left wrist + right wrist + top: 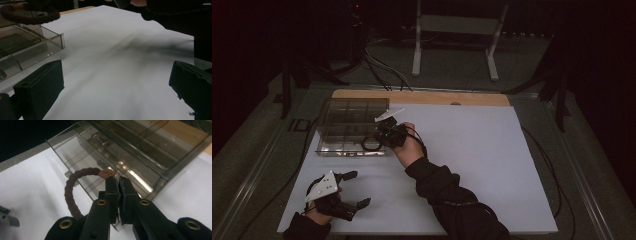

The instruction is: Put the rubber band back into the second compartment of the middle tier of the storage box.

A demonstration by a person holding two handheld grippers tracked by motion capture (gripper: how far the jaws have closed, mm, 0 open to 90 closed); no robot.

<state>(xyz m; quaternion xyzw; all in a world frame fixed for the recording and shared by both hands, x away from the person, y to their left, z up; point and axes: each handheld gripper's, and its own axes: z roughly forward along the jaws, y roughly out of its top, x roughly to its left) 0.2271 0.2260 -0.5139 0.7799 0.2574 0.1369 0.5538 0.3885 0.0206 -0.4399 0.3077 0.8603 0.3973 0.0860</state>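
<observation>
A dark brown braided loop [68, 192] with a small tan tag hangs from my right gripper [118, 181], whose jaws are shut on it by the tag. In the high view that right gripper [375, 138] holds the braided loop [370, 144] over the near right corner of a clear plastic compartment box [347, 125]. My left gripper [357, 189] rests low at the front left of the white board, open with nothing between its fingers [40, 92]. In the left gripper view, the braided loop [30, 15] shows above the compartment box [27, 47].
The white board [482, 150] spreads to the right of the box. A person's dark sleeve [452, 195] crosses its front middle. Cables run along the floor beside the board, and a white stand [457, 30] is behind the table.
</observation>
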